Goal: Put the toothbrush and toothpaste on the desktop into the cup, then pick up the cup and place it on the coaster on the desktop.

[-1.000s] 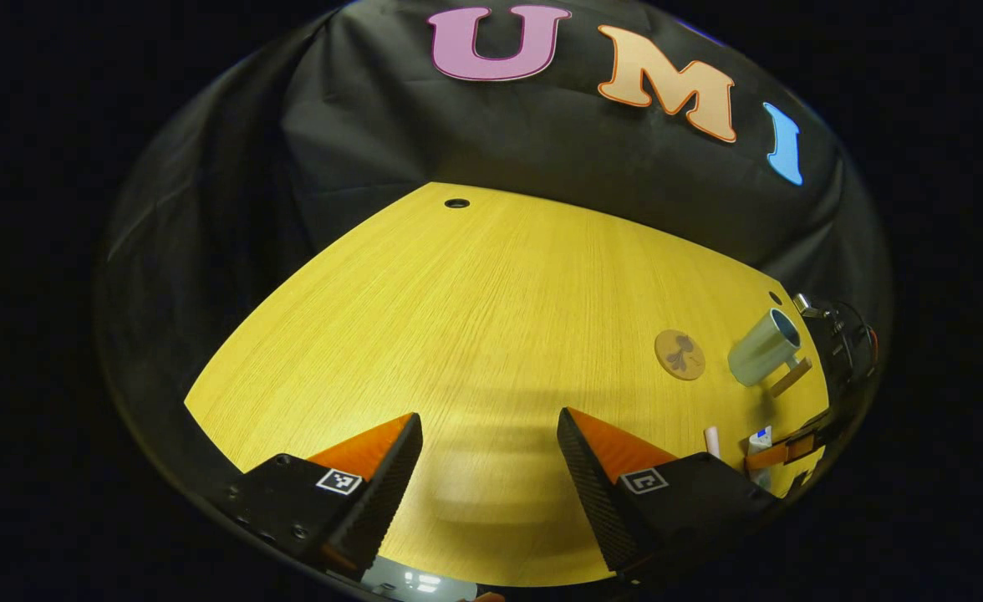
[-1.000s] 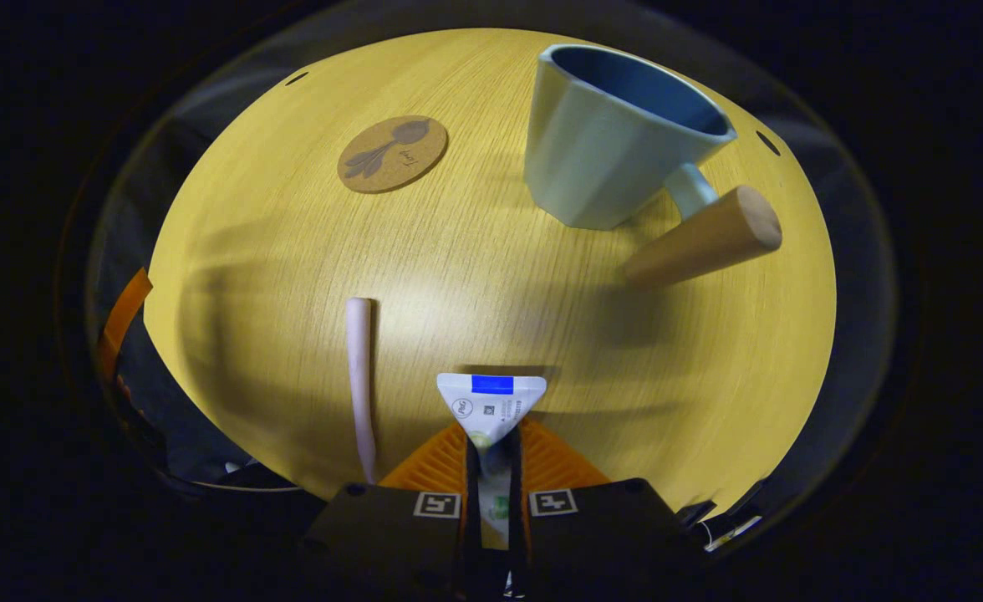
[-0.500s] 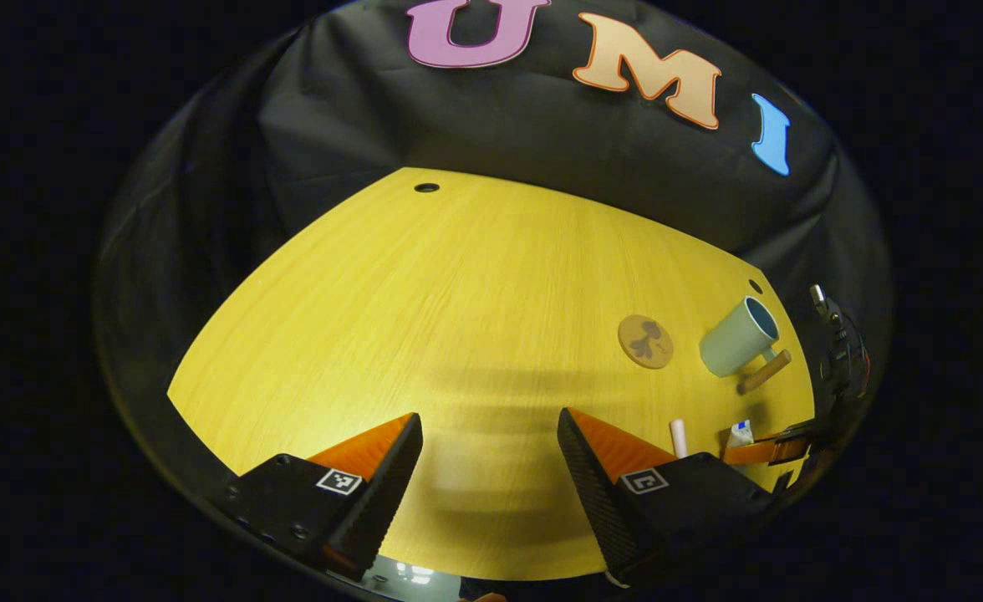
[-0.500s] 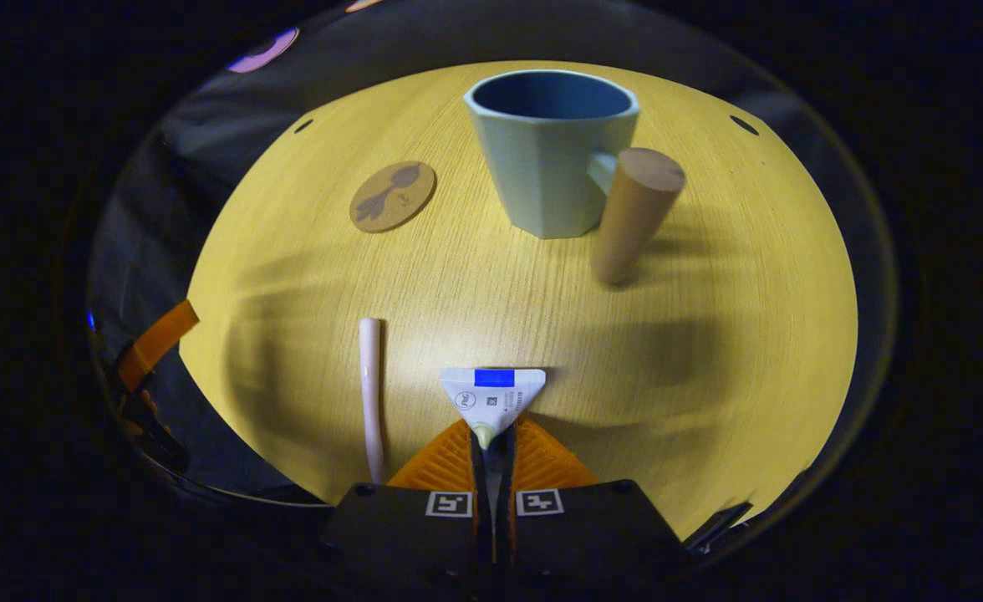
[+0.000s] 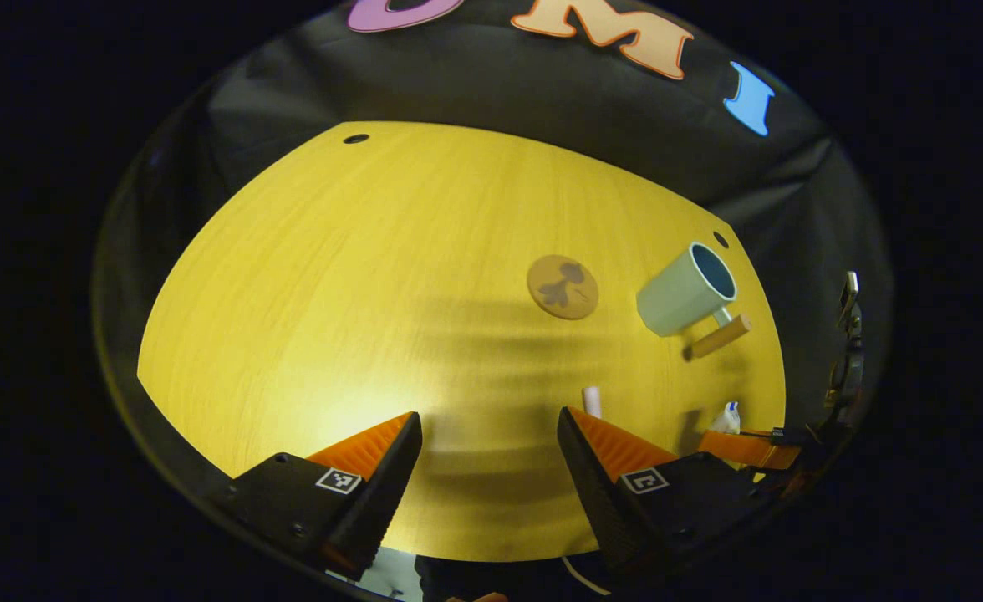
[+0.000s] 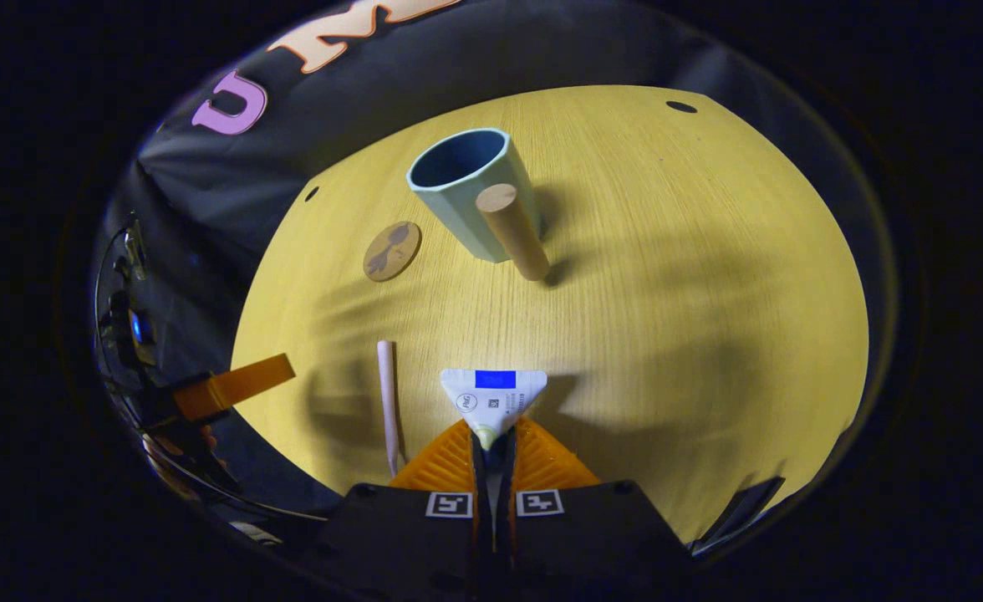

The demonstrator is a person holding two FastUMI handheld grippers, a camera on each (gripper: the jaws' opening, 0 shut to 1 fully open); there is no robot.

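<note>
White, blue-banded toothpaste (image 6: 492, 398) between tongs (image 6: 492, 443)

Stood in a dark booth: a yellow wood-grain desktop (image 5: 374, 276), lit brightest near its front edge and banded with soft shadows. Backed at the far side by creased black cloth (image 5: 500, 109). Pierced by small dark holes (image 5: 356, 139) near the far corners.

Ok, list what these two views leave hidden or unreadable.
- Toothbrush: its near end, right gripper view, runs behind the right gripper.
- Toothpaste: its lower body, right gripper view, clamped out of sight between the fingers.
- Cup: its inside bottom, both views, hidden by its own wall.
- Coaster: its print, too small.
</note>
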